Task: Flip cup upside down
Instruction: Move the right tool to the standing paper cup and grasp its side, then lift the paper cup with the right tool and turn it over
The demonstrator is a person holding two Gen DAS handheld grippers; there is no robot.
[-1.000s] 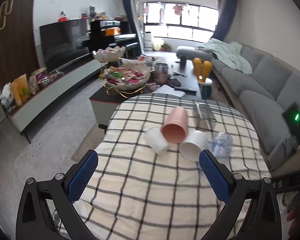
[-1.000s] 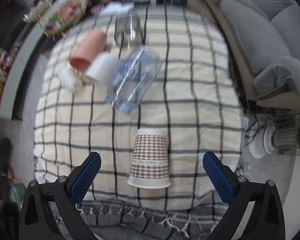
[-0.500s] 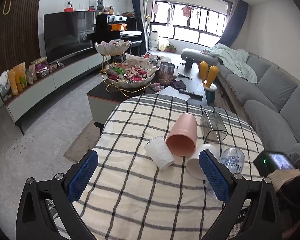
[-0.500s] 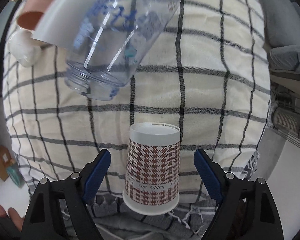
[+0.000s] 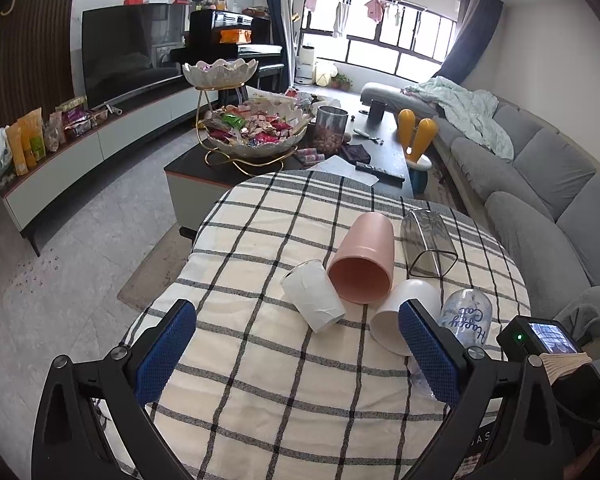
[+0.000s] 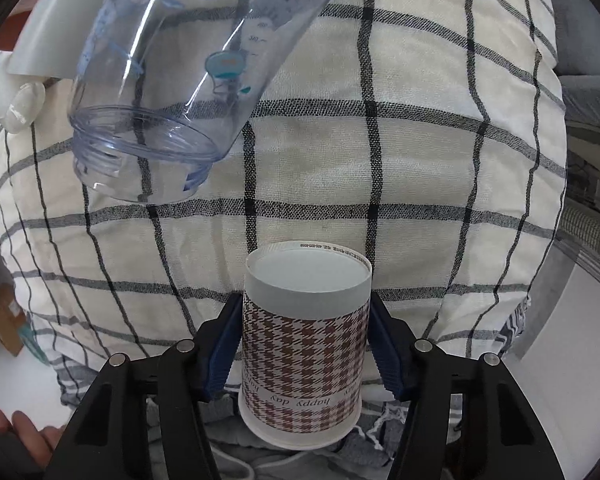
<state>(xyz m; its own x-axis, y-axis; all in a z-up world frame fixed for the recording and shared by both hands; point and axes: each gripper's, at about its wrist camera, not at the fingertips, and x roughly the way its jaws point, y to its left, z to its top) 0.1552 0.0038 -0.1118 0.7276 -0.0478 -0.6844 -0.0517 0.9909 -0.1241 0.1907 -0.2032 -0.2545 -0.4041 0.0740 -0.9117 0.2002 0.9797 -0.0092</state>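
A paper cup (image 6: 305,344) with a brown houndstooth print lies on its side near the front edge of the checked tablecloth (image 6: 420,152), its closed base pointing away from the camera. My right gripper (image 6: 306,344) is shut on the cup, one blue pad on each side. My left gripper (image 5: 296,356) is open and empty above the cloth (image 5: 260,380), short of a cluster of cups lying on their sides: a pink cup (image 5: 362,258), a white paper cup (image 5: 314,296), a white cup (image 5: 400,318) and a clear printed cup (image 5: 466,316).
The clear printed cup (image 6: 180,80) lies just beyond the houndstooth cup, with the white cup (image 6: 56,32) behind it. A clear square container (image 5: 428,240) lies at the far side. A coffee table (image 5: 284,148) with snack bowls and a grey sofa (image 5: 540,184) stand beyond.
My right gripper has moved forward and closed its pads onto the houndstooth cup. My left gripper has drawn back a little and risen.
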